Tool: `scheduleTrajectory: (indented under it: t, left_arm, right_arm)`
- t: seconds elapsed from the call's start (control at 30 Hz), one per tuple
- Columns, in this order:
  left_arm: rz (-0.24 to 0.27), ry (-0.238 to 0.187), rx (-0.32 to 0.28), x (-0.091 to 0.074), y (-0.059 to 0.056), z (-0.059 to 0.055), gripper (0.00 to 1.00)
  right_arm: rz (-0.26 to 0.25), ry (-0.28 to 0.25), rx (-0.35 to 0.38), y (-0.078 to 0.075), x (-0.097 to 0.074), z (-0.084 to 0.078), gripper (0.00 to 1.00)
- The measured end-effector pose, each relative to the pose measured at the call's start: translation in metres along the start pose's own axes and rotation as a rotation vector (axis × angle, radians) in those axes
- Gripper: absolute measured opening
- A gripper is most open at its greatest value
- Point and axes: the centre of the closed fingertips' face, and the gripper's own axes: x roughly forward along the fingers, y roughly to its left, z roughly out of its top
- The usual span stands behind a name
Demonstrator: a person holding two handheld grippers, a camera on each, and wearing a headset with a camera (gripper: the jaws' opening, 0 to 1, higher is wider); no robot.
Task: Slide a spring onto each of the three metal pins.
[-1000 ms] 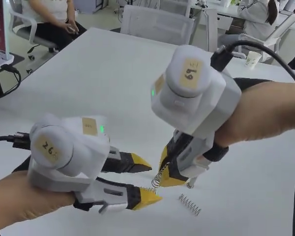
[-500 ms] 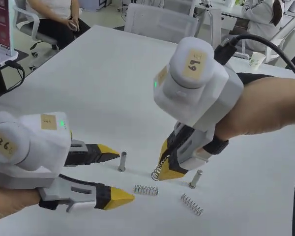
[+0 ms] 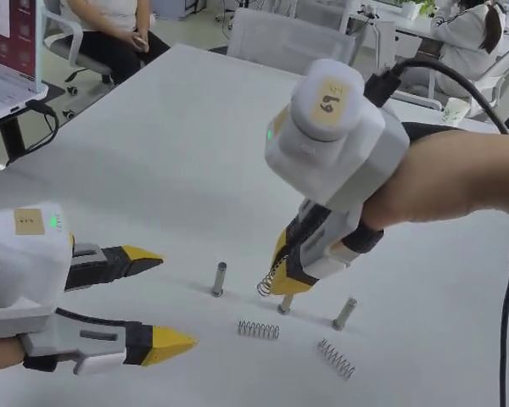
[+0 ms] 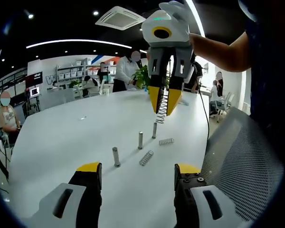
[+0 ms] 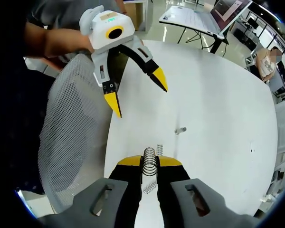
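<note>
Right gripper (image 3: 282,287) grips spring (image 3: 266,282); middle pin (image 3: 285,305) half hidden beneath.

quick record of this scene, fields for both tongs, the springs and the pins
left tongs: open, empty, low over the table
right tongs: shut on held spring, above middle pin
outer pins: upright, bare
loose springs: two, lying flat near the pins
progress: no spring seated yet
</note>
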Motion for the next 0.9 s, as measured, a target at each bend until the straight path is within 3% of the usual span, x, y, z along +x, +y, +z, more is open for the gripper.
scheduleTrajectory:
  t: [0.37,0.6,0.9]
  left_arm:
    - [0.061,0.016,-0.018,-0.013,0.014,-0.016,0.62]
    - [0.074,0.002,-0.026,-0.014,0.017,-0.014,0.62]
    - [0.068,-0.009,-0.035,-0.012,0.015,-0.017,0.62]
  right_arm:
    - [-0.004,0.009,-0.005,-0.025,0.016,0.015,0.08]
    - [-0.01,0.016,-0.01,-0.041,0.029,0.025,0.08]
    - [-0.012,0.092,-0.025,-0.061,0.049,0.025,0.08]
